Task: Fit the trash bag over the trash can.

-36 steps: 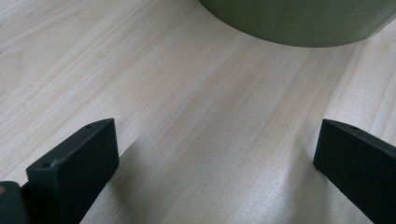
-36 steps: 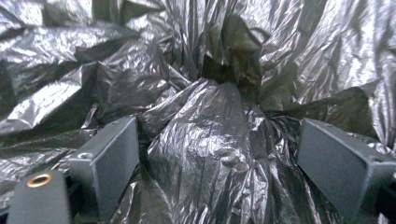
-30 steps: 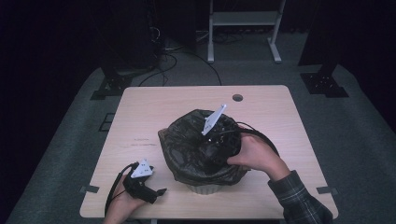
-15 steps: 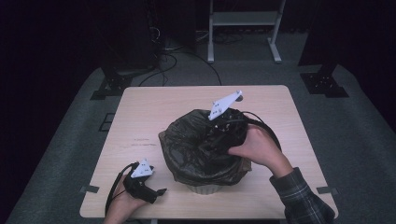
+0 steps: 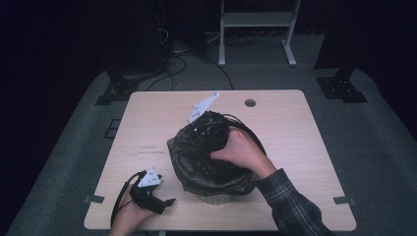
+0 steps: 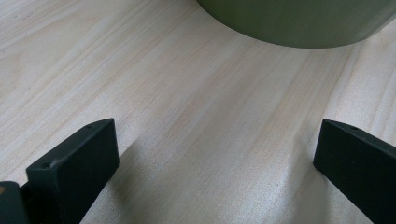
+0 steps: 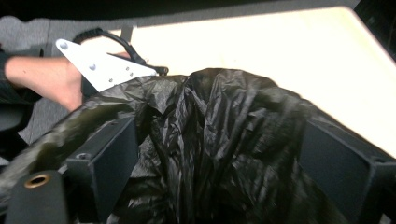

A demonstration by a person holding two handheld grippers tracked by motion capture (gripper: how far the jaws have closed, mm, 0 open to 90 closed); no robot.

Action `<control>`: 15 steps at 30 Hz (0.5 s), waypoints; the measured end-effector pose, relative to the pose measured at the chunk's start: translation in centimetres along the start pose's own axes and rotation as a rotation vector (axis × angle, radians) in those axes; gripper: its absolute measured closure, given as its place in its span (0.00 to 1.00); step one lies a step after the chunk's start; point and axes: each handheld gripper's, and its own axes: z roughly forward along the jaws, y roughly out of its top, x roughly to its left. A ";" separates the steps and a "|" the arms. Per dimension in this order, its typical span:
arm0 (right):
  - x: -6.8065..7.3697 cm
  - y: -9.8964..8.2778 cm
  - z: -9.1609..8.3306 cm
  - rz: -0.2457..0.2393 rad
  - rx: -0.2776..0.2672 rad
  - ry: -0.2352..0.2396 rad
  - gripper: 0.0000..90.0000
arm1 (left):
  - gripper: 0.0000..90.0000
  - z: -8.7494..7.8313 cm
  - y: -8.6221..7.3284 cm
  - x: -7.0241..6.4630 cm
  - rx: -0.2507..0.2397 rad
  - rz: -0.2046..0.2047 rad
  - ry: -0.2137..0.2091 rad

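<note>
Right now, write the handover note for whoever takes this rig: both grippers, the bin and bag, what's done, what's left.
Left gripper: open, holding nothing, low over the table near its front-left edge, jaws toward the bin's base.
Right gripper: open, reaching into the black bag, jaws wide with crumpled plastic between them, not pinched.
Bin: stands front-centre on the table.
Done: bag is in the bin, its film draped over most of the rim.
Left: probably spread the liner inside and settle the edge around the rim; I cannot see the far side.
</note>
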 end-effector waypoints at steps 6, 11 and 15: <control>-0.2 -0.3 1.8 0.008 0.060 0.009 0.12 | 0.00 0.0 0.0 0.0 0.001 0.001 -0.001; -0.1 -0.4 3.1 0.010 0.122 0.022 0.12 | 0.00 0.0 0.0 0.0 0.000 0.001 -0.001; 0.1 -0.5 4.4 -0.002 0.209 0.009 0.12 | 0.00 0.0 0.0 0.0 0.000 0.001 -0.001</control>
